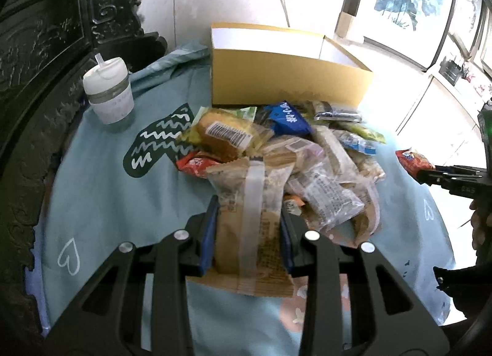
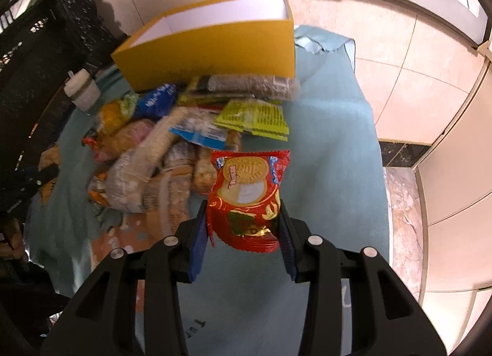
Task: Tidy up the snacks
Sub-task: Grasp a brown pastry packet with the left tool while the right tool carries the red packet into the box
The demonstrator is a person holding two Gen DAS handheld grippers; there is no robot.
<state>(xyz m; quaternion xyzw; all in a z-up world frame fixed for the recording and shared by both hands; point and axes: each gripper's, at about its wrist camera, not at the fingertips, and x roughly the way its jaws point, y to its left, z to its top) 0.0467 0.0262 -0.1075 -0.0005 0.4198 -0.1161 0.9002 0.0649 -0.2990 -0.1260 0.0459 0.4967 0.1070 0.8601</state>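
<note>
While the left gripper (image 1: 249,233) clamps a tan packet (image 1: 252,227) with unreadable print, a barcode shows on a bun wrapper (image 1: 226,134). Right gripper (image 2: 243,233) fingers pinch a red biscuit packet (image 2: 249,199).

Both claws tilt downward, the left claw (image 1: 249,233) clamped on a packet, the right claw (image 2: 243,230) likewise.

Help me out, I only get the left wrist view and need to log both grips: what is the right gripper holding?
Observer: The right gripper is shut on a red biscuit packet.
Operator: Is it clear of the pile?
Observer: Yes, the packet hangs over bare blue cloth, beside the pile.
Operator: Anything in the yellow box yet?
Observer: The right wrist view shows only white inner walls of the box; its floor is hidden.
</note>
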